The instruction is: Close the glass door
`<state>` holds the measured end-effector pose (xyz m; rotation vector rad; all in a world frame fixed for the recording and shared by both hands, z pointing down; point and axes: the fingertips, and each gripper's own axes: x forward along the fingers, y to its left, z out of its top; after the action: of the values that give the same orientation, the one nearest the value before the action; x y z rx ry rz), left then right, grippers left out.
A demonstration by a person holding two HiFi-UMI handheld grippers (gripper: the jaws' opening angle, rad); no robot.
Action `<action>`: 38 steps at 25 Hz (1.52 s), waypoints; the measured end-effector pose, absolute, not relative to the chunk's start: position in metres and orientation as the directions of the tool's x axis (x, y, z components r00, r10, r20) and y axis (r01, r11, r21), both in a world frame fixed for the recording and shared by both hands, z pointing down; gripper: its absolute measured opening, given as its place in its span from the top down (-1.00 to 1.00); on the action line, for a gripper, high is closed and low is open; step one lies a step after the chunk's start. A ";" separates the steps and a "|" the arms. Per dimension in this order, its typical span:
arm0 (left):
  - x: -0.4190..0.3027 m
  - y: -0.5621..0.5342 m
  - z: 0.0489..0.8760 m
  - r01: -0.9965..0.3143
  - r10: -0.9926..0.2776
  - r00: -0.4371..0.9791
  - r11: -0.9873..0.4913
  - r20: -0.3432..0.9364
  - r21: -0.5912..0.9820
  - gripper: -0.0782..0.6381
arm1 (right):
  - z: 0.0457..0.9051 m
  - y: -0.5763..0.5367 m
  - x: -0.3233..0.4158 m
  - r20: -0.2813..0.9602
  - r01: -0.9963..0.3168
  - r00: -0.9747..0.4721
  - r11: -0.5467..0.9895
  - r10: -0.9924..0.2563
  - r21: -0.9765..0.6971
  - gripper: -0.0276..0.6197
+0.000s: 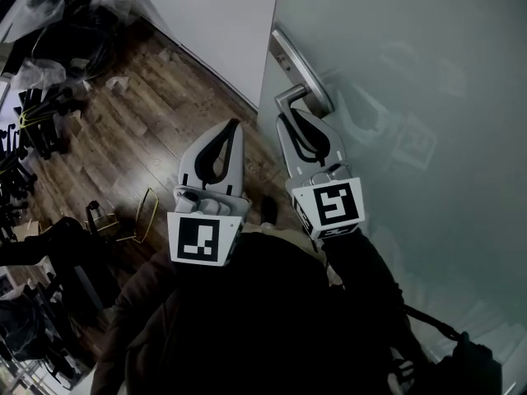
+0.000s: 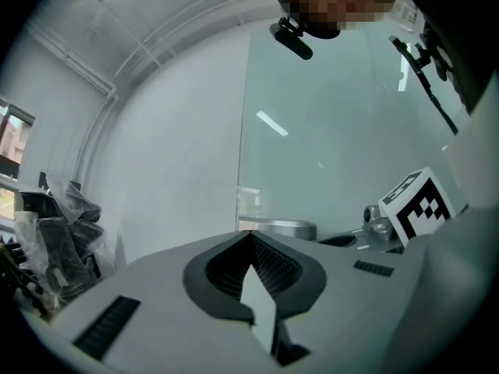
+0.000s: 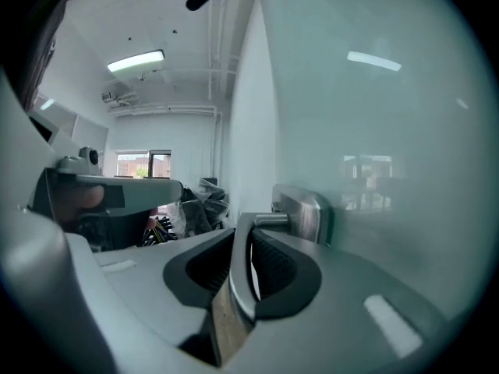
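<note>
The frosted glass door (image 1: 412,97) fills the right of the head view, with a white wall to its left. Its metal lever handle (image 1: 290,95) juts out from a long plate (image 1: 300,68) near the door's edge. My right gripper (image 1: 295,115) is at that lever. In the right gripper view the lever (image 3: 238,279) runs down between the two dark pads, and my right gripper (image 3: 248,236) is shut on it. My left gripper (image 1: 235,126) hovers just left of the right one, away from the door. Its tips meet in the left gripper view (image 2: 251,236), with nothing held.
The wooden floor (image 1: 156,97) runs along the white wall (image 1: 222,15). Black stands and plastic bags (image 1: 49,72) crowd the far left. A yellow wire frame (image 1: 144,212) lies on the floor near the person's dark clothing (image 1: 247,319).
</note>
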<state>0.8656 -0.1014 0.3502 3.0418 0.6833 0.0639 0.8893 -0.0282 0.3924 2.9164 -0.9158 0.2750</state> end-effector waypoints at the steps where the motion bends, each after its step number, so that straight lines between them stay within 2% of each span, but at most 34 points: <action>1: 0.862 -0.104 0.352 0.420 0.421 0.906 -0.907 0.035 0.035 0.79 | 0.394 -0.029 0.887 0.197 -0.575 0.802 -0.818 -0.564 -0.002 0.72; 7: 0.857 -0.108 0.327 0.343 0.343 0.939 -0.938 0.005 0.057 0.79 | 0.382 -0.034 0.900 0.218 -0.589 0.782 -0.807 -0.583 -0.046 0.72; 16: 0.756 -0.149 0.359 0.176 0.178 0.984 -0.981 0.012 0.082 0.79 | 0.396 -0.066 0.842 0.199 -0.649 0.732 -0.756 -0.651 -0.087 0.72; 21: 0.727 -0.200 0.355 0.103 0.106 0.994 -0.989 0.018 0.105 0.79 | 0.394 -0.109 0.820 0.208 -0.698 0.681 -0.708 -0.702 -0.101 0.72; 27: 0.674 -0.234 0.344 0.077 0.079 0.997 -0.994 0.018 0.077 0.79 | 0.390 -0.151 0.764 0.214 -0.772 0.606 -0.631 -0.766 -0.075 0.72; 32: 0.658 -0.256 0.346 0.012 0.014 1.000 -0.997 0.021 0.071 0.79 | 0.394 -0.182 0.736 0.235 -0.837 0.517 -0.544 -0.823 -0.062 0.71; 38: 0.590 -0.271 0.339 -0.065 -0.065 0.998 -0.996 -0.005 0.057 0.79 | 0.387 -0.216 0.651 0.229 -0.898 0.419 -0.438 -0.879 -0.037 0.70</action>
<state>0.5896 -0.2712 0.3394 3.0826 -0.1007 -0.0102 0.6512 -0.2158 0.3873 2.5680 -1.6132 0.3289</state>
